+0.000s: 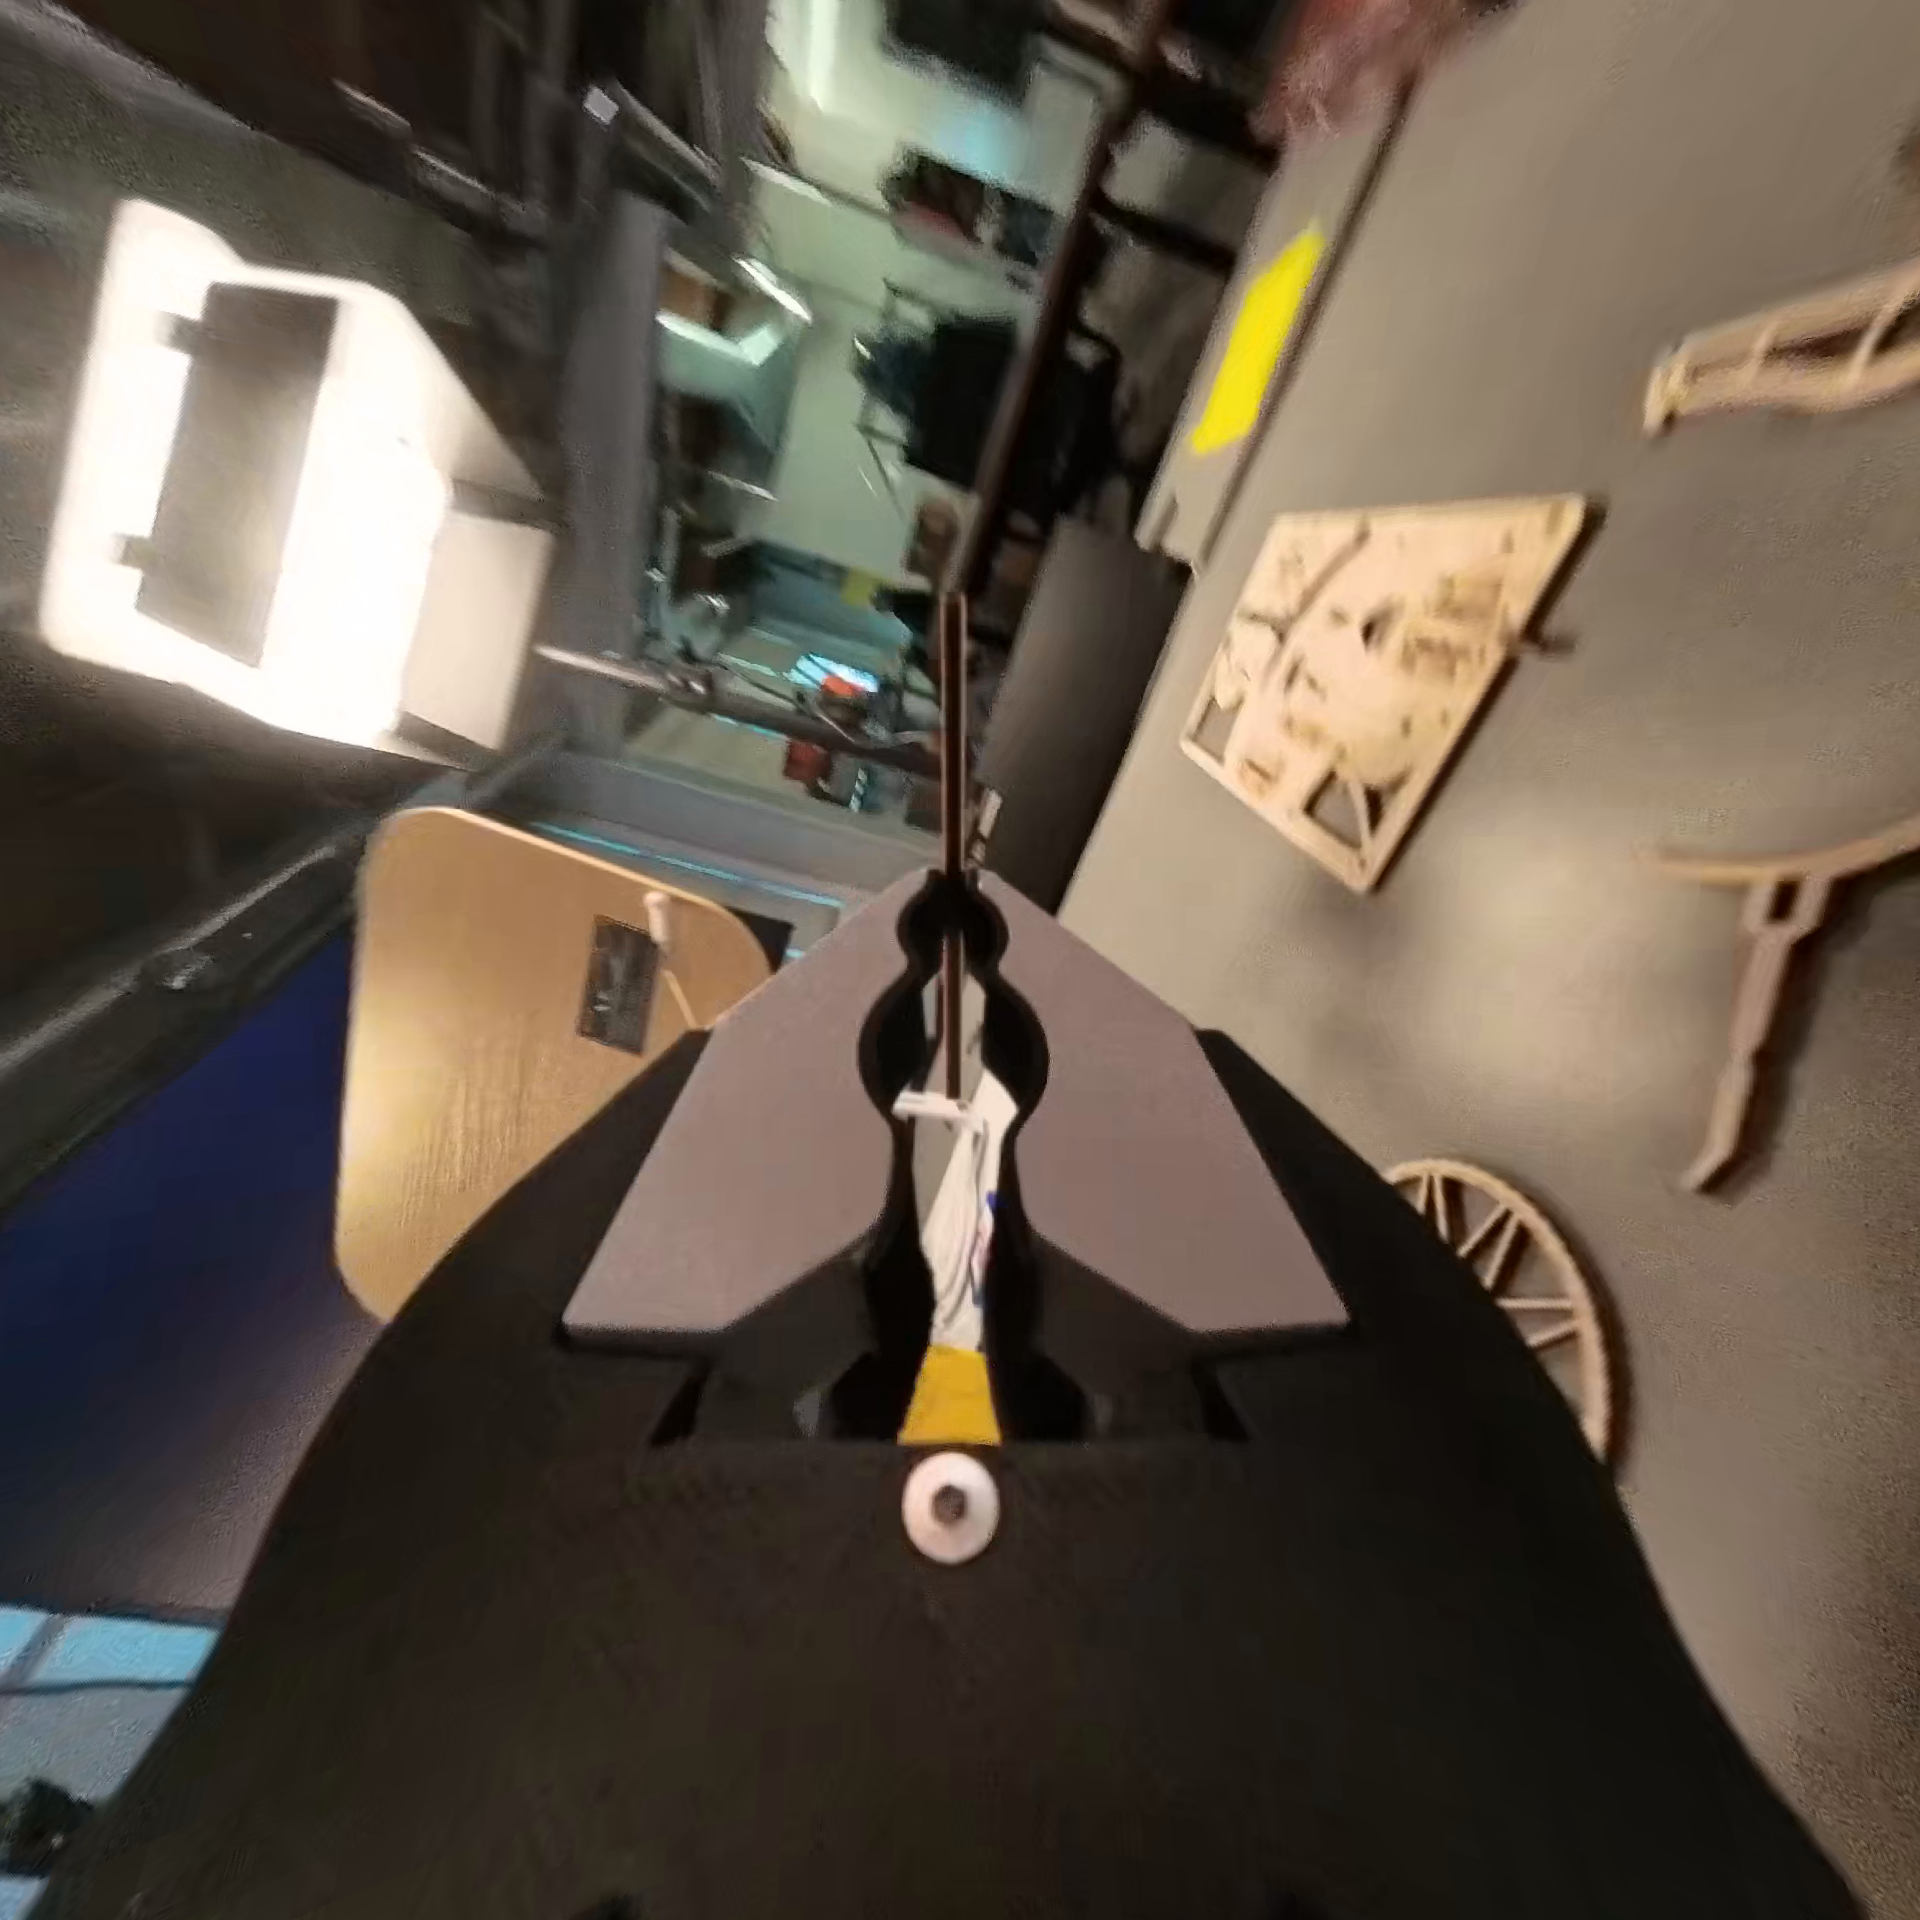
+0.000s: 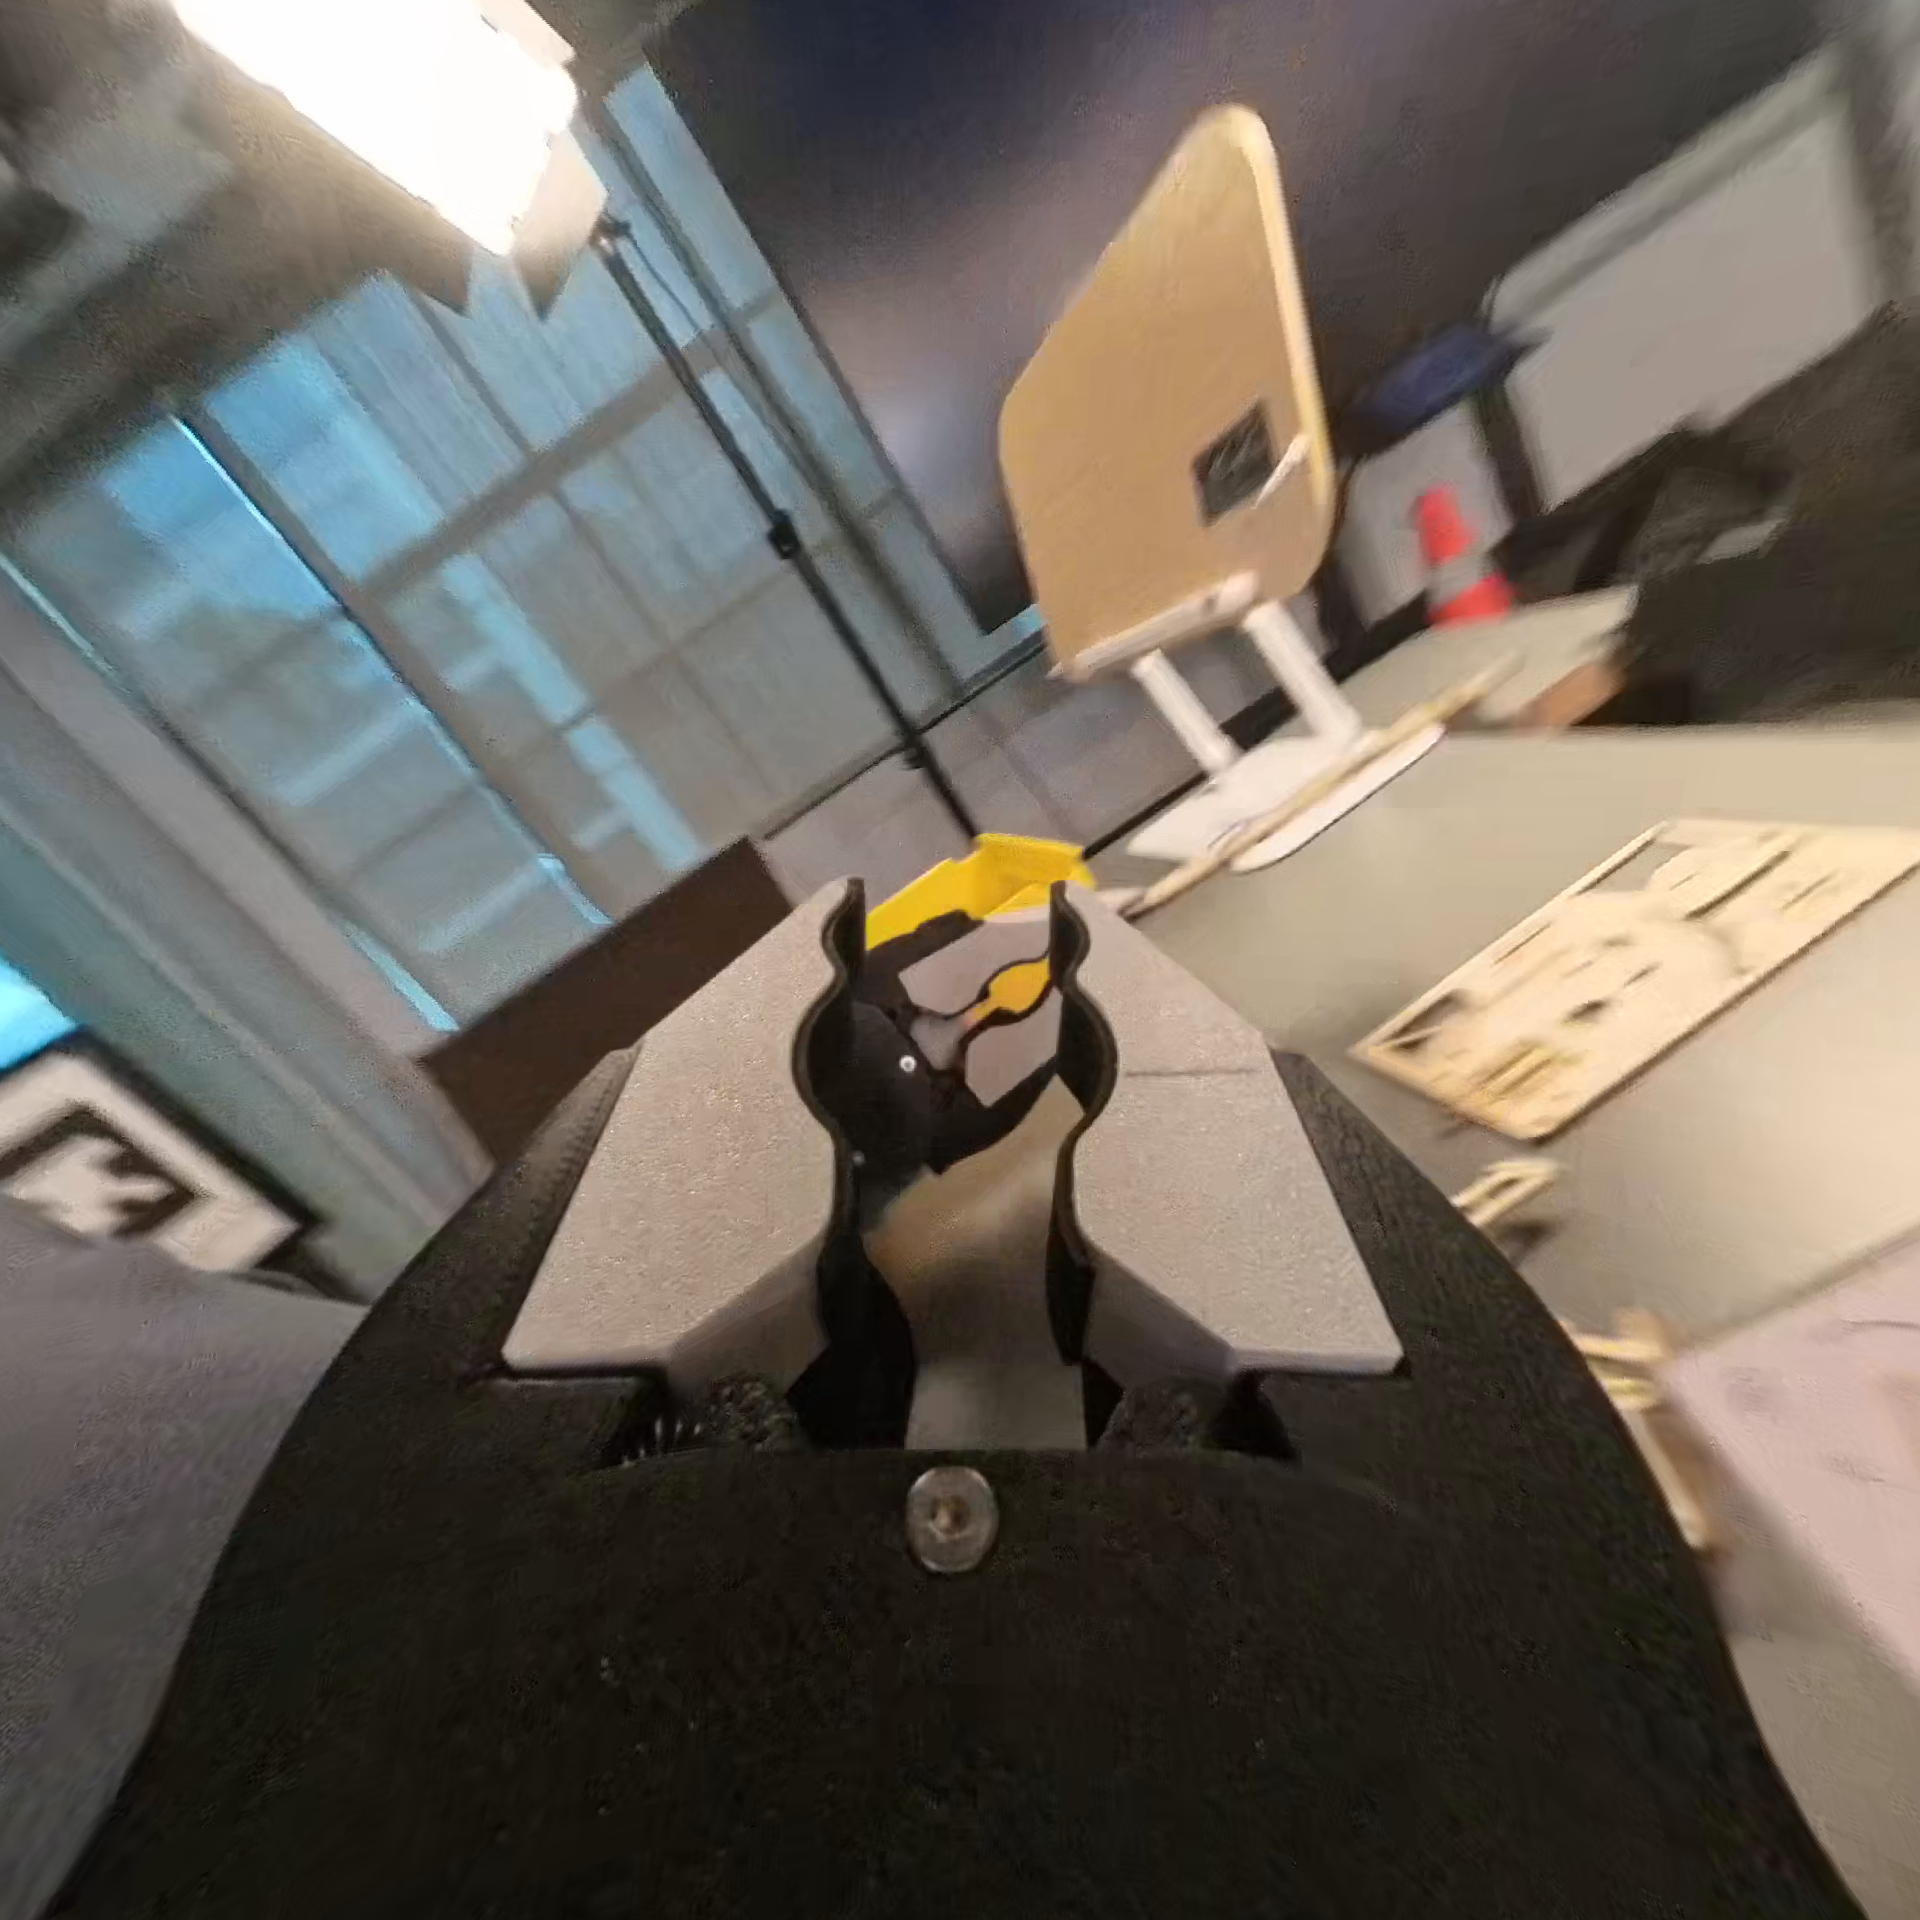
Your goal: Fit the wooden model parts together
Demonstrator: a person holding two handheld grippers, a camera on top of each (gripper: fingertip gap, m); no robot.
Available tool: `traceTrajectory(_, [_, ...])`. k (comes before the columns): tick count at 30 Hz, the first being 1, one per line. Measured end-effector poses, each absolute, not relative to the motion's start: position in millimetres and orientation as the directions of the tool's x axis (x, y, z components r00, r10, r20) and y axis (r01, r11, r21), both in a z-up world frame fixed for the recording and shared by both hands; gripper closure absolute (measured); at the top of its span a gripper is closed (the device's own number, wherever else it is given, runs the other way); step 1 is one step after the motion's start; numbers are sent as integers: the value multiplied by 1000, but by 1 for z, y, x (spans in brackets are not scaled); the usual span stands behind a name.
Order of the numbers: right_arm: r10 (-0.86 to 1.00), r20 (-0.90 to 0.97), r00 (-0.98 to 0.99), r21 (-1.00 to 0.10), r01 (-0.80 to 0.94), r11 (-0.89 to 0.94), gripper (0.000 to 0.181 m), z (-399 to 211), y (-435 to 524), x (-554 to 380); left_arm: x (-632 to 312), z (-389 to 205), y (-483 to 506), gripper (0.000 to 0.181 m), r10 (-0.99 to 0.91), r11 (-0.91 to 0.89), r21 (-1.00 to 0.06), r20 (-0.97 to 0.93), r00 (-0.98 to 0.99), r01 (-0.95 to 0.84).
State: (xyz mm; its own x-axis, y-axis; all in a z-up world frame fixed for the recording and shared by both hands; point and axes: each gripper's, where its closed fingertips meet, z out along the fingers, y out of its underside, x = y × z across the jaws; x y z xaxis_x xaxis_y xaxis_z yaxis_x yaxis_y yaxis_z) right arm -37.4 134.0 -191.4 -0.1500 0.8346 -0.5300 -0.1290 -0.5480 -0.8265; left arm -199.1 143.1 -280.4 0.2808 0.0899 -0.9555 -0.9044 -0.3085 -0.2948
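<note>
Gripping nothing useful is my main worry: both claws point out into the room, away from the parts, and the blur suggests fast swinging, so I could clip a piece or knock it off the counter (image 1: 1455, 1039).

The parts are pale, thin, laser-cut wood lying flat: a spoked wheel (image 1: 1517, 1288), a cut-out sheet (image 1: 1371, 675), a slim strut (image 1: 1766, 987) and a ribbed frame (image 1: 1787, 343), all apart. They look brittle; a hard pinch could snap them.

My left claw (image 1: 951, 883) is nearly pressed together at the tips, with a thin dark rod in line between them; whether it is gripped, I cannot tell. My right claw (image 2: 956, 904) is spread and holds nothing.
</note>
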Motion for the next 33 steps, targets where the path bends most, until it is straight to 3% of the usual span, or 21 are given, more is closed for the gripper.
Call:
traceTrajectory(5, [940,-301,161,-932,-257,-255,162,-188,188,20,-235,-330,174,180,-177,-426,-93,-967,183,-900])
traceTrajectory(12, [875,-378,302,-911,-292,-293,160,-213,240,68,-251,-355,173,177,-432,-418,64,-892,136,-906])
traceTrajectory(17, [847,-446,290,-883,-298,-363,159,-224,249,74,-258,-368,166,172,-549,-509,12,-774,314,-861])
traceTrajectory(19, [843,-450,293,-884,-278,-375,158,-229,250,73,-256,-370,163,158,-575,-554,-25,-712,403,-832])
traceTrajectory(24, [870,-395,296,-919,-103,-382,148,-251,242,57,-251,-361,157,140,-559,-700,-113,-528,639,-705])
traceTrajectory(26, [876,-369,310,-929,-122,-348,147,-248,244,59,-249,-341,166,138,-477,-721,-210,-541,692,-661])
traceTrajectory(28, [879,-280,387,-959,-160,-236,148,-241,252,69,-233,-304,185,137,-321,-643,-459,-566,759,-614])
traceTrajectory(30, [847,-153,509,-982,-177,-71,150,-236,262,85,-205,-252,195,133,-120,-390,-774,-494,861,-499])
traceTrajectory(31, [819,-82,568,-986,-166,17,151,-235,266,91,-192,-227,189,132,-47,-222,-883,-414,909,-414])
traceTrajectory(33, [750,70,658,-980,-94,173,150,-240,272,96,-177,-193,163,124,36,102,-973,-204,978,-207])
